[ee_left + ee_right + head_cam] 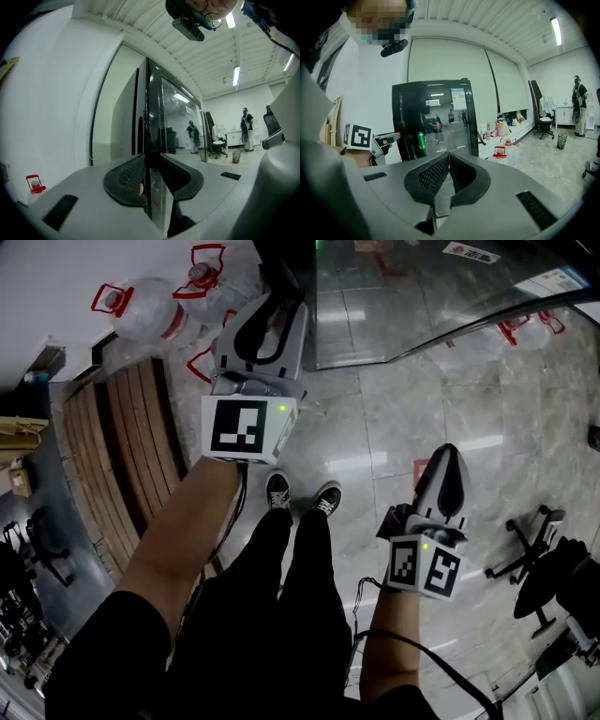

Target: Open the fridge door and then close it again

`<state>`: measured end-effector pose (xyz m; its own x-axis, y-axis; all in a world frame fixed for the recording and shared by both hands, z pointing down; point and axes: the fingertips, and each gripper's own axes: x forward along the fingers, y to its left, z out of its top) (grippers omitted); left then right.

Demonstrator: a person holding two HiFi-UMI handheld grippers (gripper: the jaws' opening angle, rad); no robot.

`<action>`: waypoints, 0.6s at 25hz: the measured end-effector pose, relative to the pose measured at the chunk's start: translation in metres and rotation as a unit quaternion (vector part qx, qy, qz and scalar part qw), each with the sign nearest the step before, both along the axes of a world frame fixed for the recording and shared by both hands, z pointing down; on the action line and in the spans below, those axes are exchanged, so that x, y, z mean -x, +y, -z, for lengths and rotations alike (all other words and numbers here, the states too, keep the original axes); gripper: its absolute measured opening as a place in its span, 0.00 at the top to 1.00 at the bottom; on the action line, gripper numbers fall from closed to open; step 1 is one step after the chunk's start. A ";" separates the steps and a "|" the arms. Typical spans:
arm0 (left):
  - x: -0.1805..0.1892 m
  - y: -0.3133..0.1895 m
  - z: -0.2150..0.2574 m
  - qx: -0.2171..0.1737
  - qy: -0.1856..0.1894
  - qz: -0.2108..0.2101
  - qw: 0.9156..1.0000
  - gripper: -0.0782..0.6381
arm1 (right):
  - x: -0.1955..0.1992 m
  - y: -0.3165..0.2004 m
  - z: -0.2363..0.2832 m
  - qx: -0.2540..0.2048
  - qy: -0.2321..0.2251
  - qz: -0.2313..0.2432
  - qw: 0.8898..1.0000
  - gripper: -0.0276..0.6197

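Observation:
The fridge (433, 119) is a tall black-framed cabinet with a glass door (422, 306), and a green can (421, 140) shows behind the glass. My left gripper (274, 304) is held level at the door's left edge (149, 108). That edge stands between its jaws (152, 161): the left pad lies close against it and a narrow slit shows on the right side. The door's edge sits close to the fridge's grey side wall (115, 126). My right gripper (448, 465) hangs lower to the right, away from the fridge, shut with nothing in it (449, 157).
Water jugs with red handles (141, 307) lie by a slatted wooden bench (122, 456) on the left. The person's shoes (302, 495) stand on the marble floor. An office chair's base (530, 554) is at the right. People stand far across the room (246, 129).

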<state>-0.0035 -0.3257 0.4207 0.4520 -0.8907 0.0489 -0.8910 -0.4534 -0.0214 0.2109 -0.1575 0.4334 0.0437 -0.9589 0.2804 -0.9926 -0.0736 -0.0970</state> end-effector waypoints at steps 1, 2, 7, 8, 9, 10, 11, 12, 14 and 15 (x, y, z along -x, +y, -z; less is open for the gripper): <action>0.001 0.000 0.000 -0.001 0.002 -0.002 1.000 0.76 | 0.001 0.002 0.002 -0.001 0.001 -0.001 1.000 0.93; 0.002 0.001 0.001 -0.002 0.004 -0.001 1.000 0.76 | 0.002 0.004 0.006 -0.003 0.001 -0.001 1.000 0.93; 0.020 0.031 0.007 0.004 0.007 0.030 1.000 0.76 | 0.033 0.014 0.029 -0.015 -0.005 0.030 0.999 0.93; 0.021 0.044 0.012 0.004 0.010 0.030 0.999 0.79 | 0.046 0.017 0.037 -0.019 -0.008 0.042 0.999 0.93; 0.022 0.059 0.018 0.004 0.010 0.028 1.000 0.83 | 0.060 0.020 0.047 -0.024 -0.011 0.056 0.998 0.93; 0.022 0.076 0.027 0.004 0.008 0.021 1.000 0.87 | 0.074 0.024 0.059 -0.030 -0.014 0.071 0.997 0.93; 0.023 0.094 0.036 0.008 0.006 0.012 1.000 0.88 | 0.089 0.029 0.073 -0.037 -0.018 0.085 0.996 0.93; 0.023 0.111 0.047 0.013 0.004 0.002 1.000 0.88 | 0.102 0.034 0.087 -0.044 -0.020 0.100 0.994 0.93; 0.026 0.142 0.072 0.024 0.002 -0.015 1.000 0.88 | 0.126 0.046 0.116 -0.058 -0.014 0.126 0.990 0.93; 0.026 0.155 0.086 0.026 0.003 -0.022 0.999 0.88 | 0.135 0.051 0.129 -0.064 -0.010 0.137 0.988 0.93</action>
<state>-0.0296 -0.1707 0.3350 0.4919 -0.8657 0.0921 -0.8698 -0.4932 0.0096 0.0759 -0.1068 0.3041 -0.2262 -0.9619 0.1537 -0.9715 0.2113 -0.1074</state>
